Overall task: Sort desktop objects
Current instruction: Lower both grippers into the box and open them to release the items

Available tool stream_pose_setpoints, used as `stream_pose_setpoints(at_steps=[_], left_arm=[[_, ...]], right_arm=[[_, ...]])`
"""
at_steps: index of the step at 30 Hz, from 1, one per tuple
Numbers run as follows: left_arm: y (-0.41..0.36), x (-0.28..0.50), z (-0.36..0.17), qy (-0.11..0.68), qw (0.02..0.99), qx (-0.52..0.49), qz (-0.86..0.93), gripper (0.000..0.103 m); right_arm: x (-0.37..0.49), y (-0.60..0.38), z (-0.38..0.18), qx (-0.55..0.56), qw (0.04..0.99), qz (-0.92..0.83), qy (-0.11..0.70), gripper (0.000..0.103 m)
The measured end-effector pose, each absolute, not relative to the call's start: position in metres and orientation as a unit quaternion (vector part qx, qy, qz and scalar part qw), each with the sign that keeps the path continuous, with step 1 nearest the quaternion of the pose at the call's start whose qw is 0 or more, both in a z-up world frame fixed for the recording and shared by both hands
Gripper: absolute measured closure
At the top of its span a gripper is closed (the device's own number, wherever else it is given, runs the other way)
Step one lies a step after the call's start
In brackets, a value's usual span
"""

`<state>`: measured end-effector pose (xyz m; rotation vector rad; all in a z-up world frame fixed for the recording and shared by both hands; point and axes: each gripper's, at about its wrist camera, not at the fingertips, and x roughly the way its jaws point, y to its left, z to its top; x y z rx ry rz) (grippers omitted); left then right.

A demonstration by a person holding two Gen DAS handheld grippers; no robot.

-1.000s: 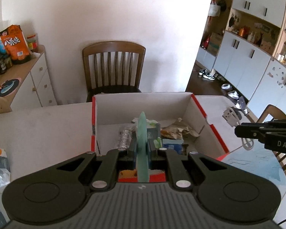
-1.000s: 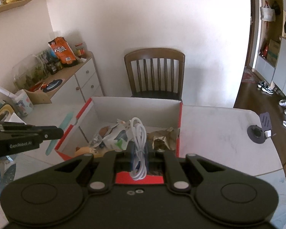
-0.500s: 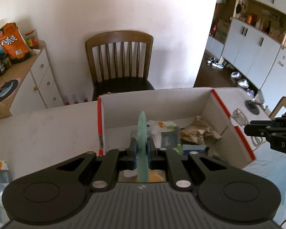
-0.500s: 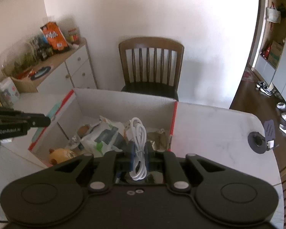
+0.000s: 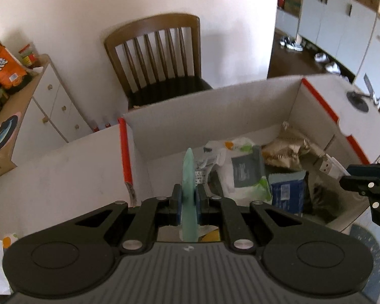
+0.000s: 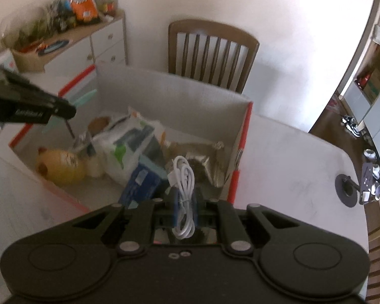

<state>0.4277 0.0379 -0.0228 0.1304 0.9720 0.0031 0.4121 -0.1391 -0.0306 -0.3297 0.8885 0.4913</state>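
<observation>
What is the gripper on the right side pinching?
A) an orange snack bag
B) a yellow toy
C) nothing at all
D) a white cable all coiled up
D. In the right wrist view the right gripper is shut on a coiled white cable, held over the open cardboard box.

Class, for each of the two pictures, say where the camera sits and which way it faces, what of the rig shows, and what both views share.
Left wrist: sits on the left hand-held gripper, facing down into the cardboard box; shows its jaws shut on a flat green strip, with the other gripper at the right edge.
Right wrist: sits on the right hand-held gripper, facing down into the box; shows its jaws shut on a coiled white cable, with the other gripper at upper left.
Shared: the box, wooden chair, white table.
</observation>
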Motion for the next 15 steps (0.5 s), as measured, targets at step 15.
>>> stream_pose_setpoints(at_steps=[15], left_arm=[[0.044, 0.445, -0.052, 0.495, 0.865, 0.082, 0.023, 0.094]], right_arm=[[0.42, -0.134, -0.052, -0.171, 0.851, 0.23, 0.441, 0.093]])
